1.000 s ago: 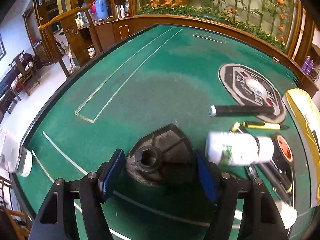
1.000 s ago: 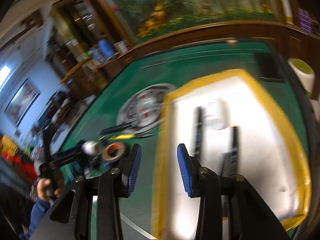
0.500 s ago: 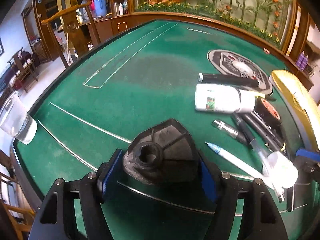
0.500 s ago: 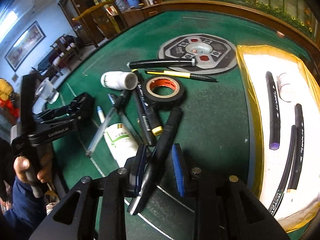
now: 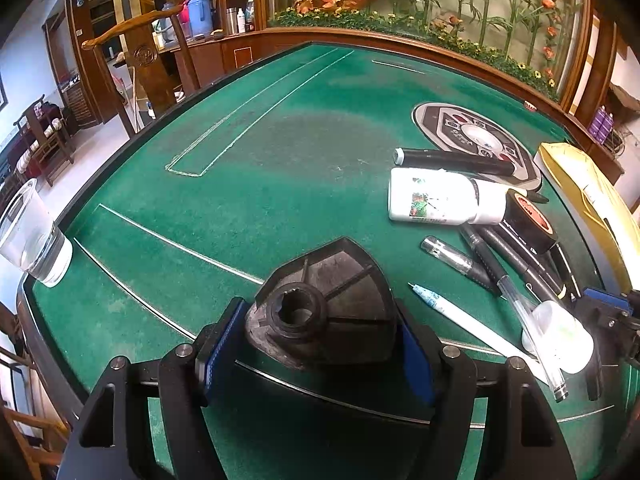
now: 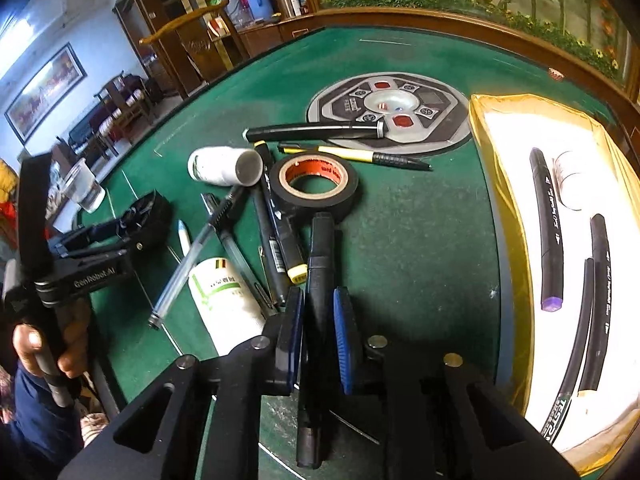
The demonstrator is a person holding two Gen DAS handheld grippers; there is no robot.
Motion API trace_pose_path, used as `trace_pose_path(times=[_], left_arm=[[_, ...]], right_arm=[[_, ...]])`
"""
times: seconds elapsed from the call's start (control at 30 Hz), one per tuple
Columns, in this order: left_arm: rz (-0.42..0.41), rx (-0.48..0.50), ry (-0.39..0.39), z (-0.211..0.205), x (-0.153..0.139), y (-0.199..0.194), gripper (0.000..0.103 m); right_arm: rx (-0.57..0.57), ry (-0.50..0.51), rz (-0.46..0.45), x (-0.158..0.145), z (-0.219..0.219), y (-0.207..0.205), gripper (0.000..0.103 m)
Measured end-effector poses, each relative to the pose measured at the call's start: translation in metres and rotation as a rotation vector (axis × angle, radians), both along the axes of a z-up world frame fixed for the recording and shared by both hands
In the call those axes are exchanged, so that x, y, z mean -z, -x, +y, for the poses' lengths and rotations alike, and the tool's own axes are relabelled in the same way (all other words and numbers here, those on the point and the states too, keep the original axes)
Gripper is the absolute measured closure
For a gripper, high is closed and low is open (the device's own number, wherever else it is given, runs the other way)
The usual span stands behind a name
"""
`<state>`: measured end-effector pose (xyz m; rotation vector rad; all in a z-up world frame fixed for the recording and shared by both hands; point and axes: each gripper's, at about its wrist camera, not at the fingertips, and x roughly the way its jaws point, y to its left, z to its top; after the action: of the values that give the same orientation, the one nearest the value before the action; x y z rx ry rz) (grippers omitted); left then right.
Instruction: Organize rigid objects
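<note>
My left gripper (image 5: 320, 320) is shut on a black fan-shaped plastic part (image 5: 340, 276), held just above the green felt. A pile lies on the felt: black tape roll (image 6: 316, 184), two white bottles (image 6: 224, 166) (image 6: 224, 300), a yellow pen (image 6: 360, 155) and several clear and black pens. My right gripper (image 6: 320, 320) straddles a black marker (image 6: 320, 248) at the pile's near edge. Its jaws are closing, and both blue pads touch the marker's sides. A yellow-rimmed white tray (image 6: 488, 152) on the right holds several markers and a small white bottle (image 6: 570, 176).
A clear plastic cup (image 5: 32, 236) stands at the table's left edge. A round grey panel (image 6: 440, 128) is set into the felt behind the pile. A wooden rail (image 5: 400, 38) borders the far side. A hand (image 6: 28, 348) grips the left tool's handle.
My right gripper swung from over the tray to the pile, came down around the black marker and narrowed its jaws onto it. The left gripper shifted a little with the black part.
</note>
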<state>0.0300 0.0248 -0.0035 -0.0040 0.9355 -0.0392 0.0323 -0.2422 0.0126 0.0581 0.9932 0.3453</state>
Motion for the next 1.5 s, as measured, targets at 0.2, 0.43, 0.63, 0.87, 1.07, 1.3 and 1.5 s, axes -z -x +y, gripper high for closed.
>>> trace_pose_path(times=[0.2, 0.43, 0.63, 0.87, 1.07, 1.3, 1.5], left_arm=[[-0.005, -0.021, 0.013, 0.005, 0.000, 0.001, 0.028], [-0.002, -0.030, -0.006, 0.002, 0.000, -0.001, 0.028], [-0.001, -0.029, -0.011, 0.001, 0.001, -0.002, 0.028], [-0.023, -0.034, 0.009, 0.003, -0.002, 0.002, 0.028], [-0.096, -0.027, 0.018, 0.002, -0.010, 0.013, 0.028], [-0.099, -0.033, 0.023, -0.004, -0.015, 0.013, 0.028], [-0.121, -0.001, 0.006, -0.016, -0.028, 0.022, 0.028]], right_arm=[[0.014, -0.019, -0.023, -0.004, -0.005, 0.001, 0.089], [0.016, 0.016, 0.007, 0.005, -0.003, -0.003, 0.089], [-0.011, 0.121, -0.026, 0.008, 0.009, 0.002, 0.088], [0.021, 0.043, -0.058, -0.002, -0.006, 0.003, 0.089], [0.043, -0.038, -0.094, -0.013, -0.016, 0.003, 0.089], [0.042, -0.077, -0.107, -0.016, -0.018, 0.004, 0.089], [0.033, -0.109, -0.102, -0.016, -0.019, 0.004, 0.089]])
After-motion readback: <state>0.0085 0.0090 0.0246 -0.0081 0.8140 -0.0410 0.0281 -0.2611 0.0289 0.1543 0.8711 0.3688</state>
